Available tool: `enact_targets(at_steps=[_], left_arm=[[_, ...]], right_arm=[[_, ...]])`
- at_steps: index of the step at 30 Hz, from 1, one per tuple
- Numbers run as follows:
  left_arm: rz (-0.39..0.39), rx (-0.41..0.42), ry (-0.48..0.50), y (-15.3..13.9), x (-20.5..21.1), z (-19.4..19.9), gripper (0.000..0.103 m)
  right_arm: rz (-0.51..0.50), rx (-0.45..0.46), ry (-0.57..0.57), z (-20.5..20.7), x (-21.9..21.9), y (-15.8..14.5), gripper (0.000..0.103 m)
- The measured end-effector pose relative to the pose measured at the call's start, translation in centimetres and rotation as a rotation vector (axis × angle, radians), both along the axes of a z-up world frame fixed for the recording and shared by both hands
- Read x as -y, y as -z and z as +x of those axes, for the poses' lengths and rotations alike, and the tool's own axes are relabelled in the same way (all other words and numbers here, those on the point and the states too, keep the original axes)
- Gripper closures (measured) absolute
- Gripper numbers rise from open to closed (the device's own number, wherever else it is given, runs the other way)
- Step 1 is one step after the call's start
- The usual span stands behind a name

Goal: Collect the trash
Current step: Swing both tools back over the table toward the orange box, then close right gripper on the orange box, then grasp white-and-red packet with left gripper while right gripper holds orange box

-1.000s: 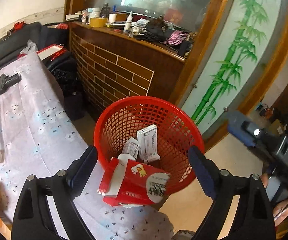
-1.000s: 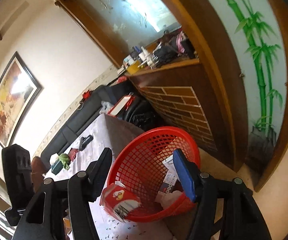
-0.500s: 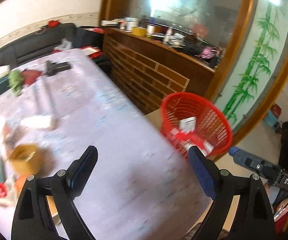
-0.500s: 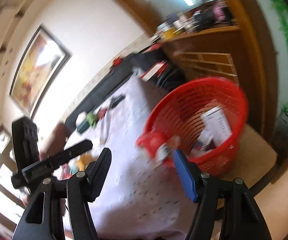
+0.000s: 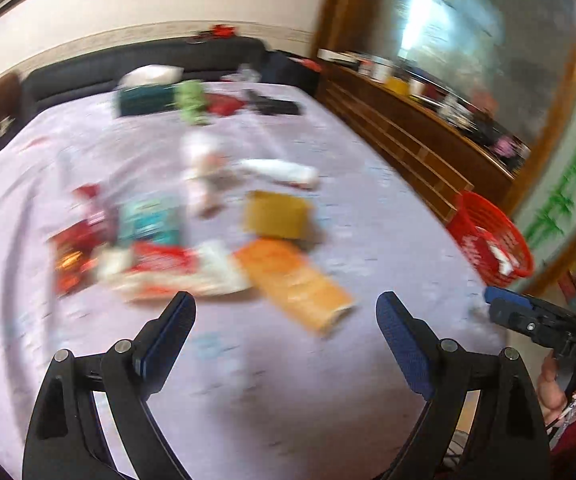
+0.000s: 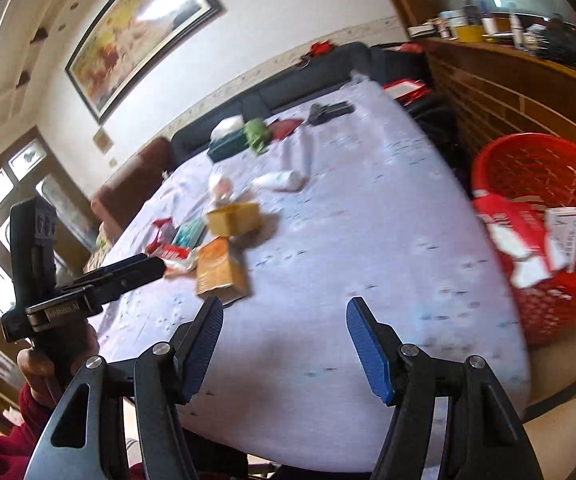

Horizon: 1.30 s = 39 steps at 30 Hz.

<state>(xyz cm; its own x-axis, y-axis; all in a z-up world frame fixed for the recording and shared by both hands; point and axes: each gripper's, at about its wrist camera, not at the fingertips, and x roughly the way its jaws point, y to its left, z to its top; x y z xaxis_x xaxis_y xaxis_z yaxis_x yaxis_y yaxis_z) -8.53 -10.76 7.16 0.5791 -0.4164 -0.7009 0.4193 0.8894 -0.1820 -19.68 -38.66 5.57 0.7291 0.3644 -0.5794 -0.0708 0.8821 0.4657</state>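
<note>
A red mesh basket (image 6: pixel 544 184) stands off the table's right edge with red and white boxes (image 6: pixel 520 232) in it; it also shows in the left wrist view (image 5: pixel 492 240). Loose trash lies mid-table: an orange box (image 5: pixel 292 280), a yellow box (image 5: pixel 275 214), a teal packet (image 5: pixel 149 218), red and white wrappers (image 5: pixel 155 268). My left gripper (image 5: pixel 285 308) is open and empty above the table, near the orange box (image 6: pixel 217 268). My right gripper (image 6: pixel 283 312) is open and empty over the table's near edge.
A white bottle (image 5: pixel 279 171) lies beyond the trash. At the table's far end are a dark green tissue box (image 5: pixel 143 98), a green toy (image 5: pixel 191 100) and a black object (image 5: pixel 275 106). A wooden counter (image 5: pixel 428 136) runs along the right. A dark sofa (image 5: pixel 147 60) stands behind.
Both grippers have swung left, away from the red basket and over the table toward the trash pile. Both stayed open and empty.
</note>
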Motion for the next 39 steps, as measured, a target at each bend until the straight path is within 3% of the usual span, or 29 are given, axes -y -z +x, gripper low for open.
enact_targets(at_steps=[4,10,19,22,23,24,27,32,35,39], left_arm=[[-0.023,-0.025,-0.118,0.5,-5.9,0.5,0.012],[-0.074,-0.071,-0.242,1.4,-11.4,0.8,0.012],[-0.094,-0.085,-0.277,1.9,-13.5,0.7,0.012],[-0.096,-0.093,-0.281,2.1,-13.8,1.1,0.012],[-0.099,-0.095,-0.283,2.1,-13.9,1.2,0.012],[-0.103,-0.096,-0.286,2.1,-14.0,1.3,0.012],[-0.122,-0.095,-0.286,1.9,-14.2,1.8,0.012],[-0.14,-0.084,-0.267,0.9,-14.0,5.0,0.012],[-0.145,-0.108,-0.254,0.9,-13.7,7.0,0.012],[-0.104,-0.125,-0.24,1.7,-13.1,8.7,0.012]], right_arm=[[-0.059,-0.023,-0.049,2.2,-3.8,-0.1,0.034],[-0.2,-0.05,-0.137,6.5,-10.2,0.0,0.033],[-0.447,-0.129,-0.128,13.1,-15.2,3.0,0.03],[-0.406,-0.179,-0.139,14.2,-15.1,3.8,0.032],[-0.387,-0.192,-0.147,14.4,-15.0,4.0,0.042],[-0.377,-0.202,-0.155,14.5,-15.1,4.1,0.044],[-0.389,-0.185,-0.143,14.4,-15.8,4.1,0.047],[-0.331,-0.165,-0.257,13.2,-18.5,3.8,0.048],[-0.234,-0.169,-0.345,11.6,-19.1,3.7,0.048],[-0.179,-0.146,-0.323,9.7,-17.6,2.8,0.048]])
